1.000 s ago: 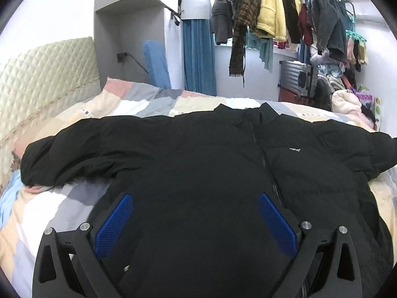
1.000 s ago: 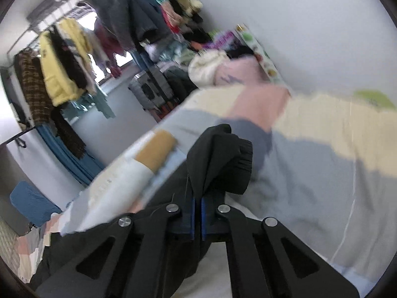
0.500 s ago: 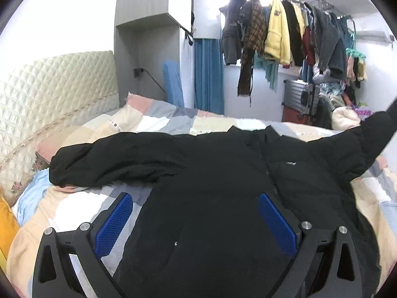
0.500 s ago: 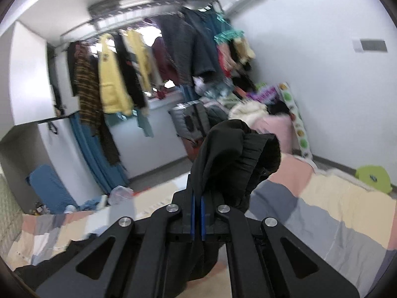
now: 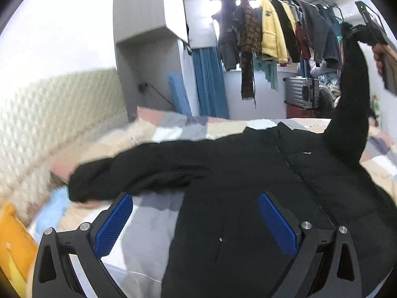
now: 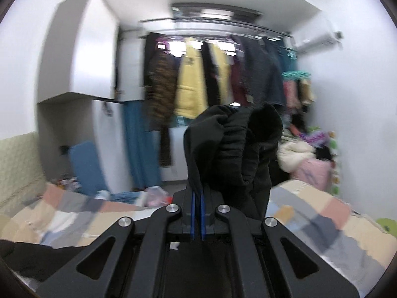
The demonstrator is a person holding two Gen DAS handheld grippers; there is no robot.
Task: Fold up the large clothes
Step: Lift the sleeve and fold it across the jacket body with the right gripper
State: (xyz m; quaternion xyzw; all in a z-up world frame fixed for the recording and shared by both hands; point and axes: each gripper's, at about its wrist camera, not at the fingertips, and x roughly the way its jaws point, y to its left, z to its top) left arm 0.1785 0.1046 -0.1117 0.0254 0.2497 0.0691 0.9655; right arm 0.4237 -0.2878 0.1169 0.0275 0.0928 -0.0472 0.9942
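Lifted high since earlier, the right hand-held gripper pinches the soft, bulky black jacket's sleeve cuff; left hand-held gripper spread.

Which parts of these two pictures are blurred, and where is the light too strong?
Left wrist view: the quilted headboard and the bedding near it are smeared, the black jacket is fairly sharp, and straight lines bend toward the round dark edge. Right wrist view: the hanging clothes and bedspread are streaked, the window behind them is washed out, while the right gripper and the cuff stay sharp.
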